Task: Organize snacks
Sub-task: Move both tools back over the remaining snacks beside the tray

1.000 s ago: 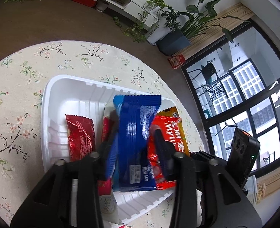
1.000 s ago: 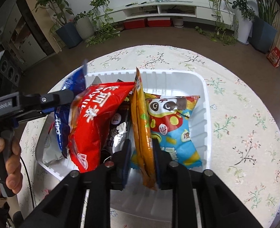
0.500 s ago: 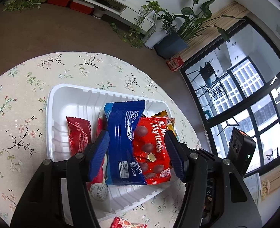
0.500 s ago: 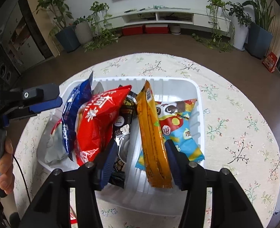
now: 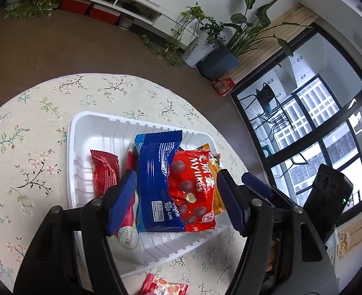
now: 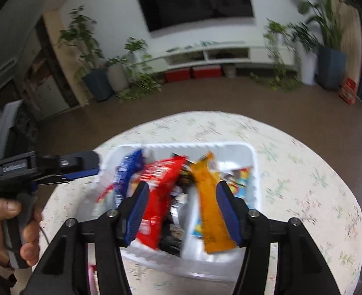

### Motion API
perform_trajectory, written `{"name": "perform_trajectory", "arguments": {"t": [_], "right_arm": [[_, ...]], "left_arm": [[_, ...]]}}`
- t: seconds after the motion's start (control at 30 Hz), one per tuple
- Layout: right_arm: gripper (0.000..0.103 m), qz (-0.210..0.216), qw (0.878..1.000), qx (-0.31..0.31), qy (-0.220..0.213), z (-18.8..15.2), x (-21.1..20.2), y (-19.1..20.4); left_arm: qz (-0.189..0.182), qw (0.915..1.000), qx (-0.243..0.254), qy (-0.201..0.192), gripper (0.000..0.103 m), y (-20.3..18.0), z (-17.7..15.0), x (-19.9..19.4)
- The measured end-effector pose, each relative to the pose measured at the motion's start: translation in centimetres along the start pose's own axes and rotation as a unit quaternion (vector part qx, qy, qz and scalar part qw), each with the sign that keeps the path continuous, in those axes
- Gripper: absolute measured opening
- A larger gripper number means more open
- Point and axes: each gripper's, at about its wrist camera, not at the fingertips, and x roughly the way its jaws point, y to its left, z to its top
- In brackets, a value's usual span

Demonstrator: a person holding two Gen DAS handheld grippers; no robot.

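A white tray (image 5: 102,120) on the round table holds several snack packs standing on edge. In the left wrist view a blue roll-cake pack (image 5: 157,179) and a red Mylikes pack (image 5: 193,186) lean together, framed by my left gripper (image 5: 176,172). Its jaws are opening and the pads stand clear of both packs. A small red packet (image 5: 106,172) lies flat to the left. In the blurred right wrist view my right gripper (image 6: 183,186) is open above the tray (image 6: 253,162). An orange pack (image 6: 210,211) and the red pack (image 6: 158,196) show between its fingers, untouched.
A flowered cloth (image 5: 33,135) covers the table. One pink-red snack (image 5: 163,285) lies on it outside the tray's near edge. A hand (image 6: 8,223) holds the left gripper (image 6: 80,167) at the tray's left. Potted plants, a low shelf and big windows ring the room.
Both grippers opened and lifted away from the tray. The left let go of the blue and red packs, the right let go of the orange pack; all stay in the tray.
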Motion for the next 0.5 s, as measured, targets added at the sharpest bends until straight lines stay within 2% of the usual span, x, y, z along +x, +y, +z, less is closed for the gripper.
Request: {"name": "perform_trajectory", "arguments": {"t": [0.07,0.13,0.23,0.33,0.4,0.47,0.5], "right_arm": [[0.048,0.009,1.000,-0.023,0.008,0.1,0.4,1.4],[0.048,0.007,0.999,-0.034,0.013,0.1,0.8,2.3],[0.047,0.012,1.000,-0.018,0.014,-0.2,0.6,2.4],[0.048,0.018,0.999,-0.021,0.017,-0.8,-0.2,2.6],[0.055,0.022,0.999,-0.022,0.022,-1.6,-0.8,2.7],[0.069,0.024,0.999,-0.023,0.018,-2.6,-2.0,2.7],[0.070,0.025,0.999,-0.022,0.015,-3.1,-2.5,2.6]], "left_arm": [[-0.001,1.0000,0.001,-0.003,0.066,-0.1,-0.1,-0.5],[-0.002,1.0000,0.003,-0.006,0.066,-0.3,-0.4,-1.2],[-0.004,0.9999,0.010,-0.008,0.067,-0.6,-1.1,-2.6],[0.003,0.9996,0.025,-0.008,0.074,-1.1,-2.0,-4.1],[0.007,0.9995,0.030,-0.009,0.077,-1.2,-2.8,-5.2],[0.013,0.9993,0.034,-0.012,0.089,-1.3,-3.8,-6.4],[0.020,0.9989,0.038,-0.018,0.093,-1.4,-4.5,-7.3]]}}
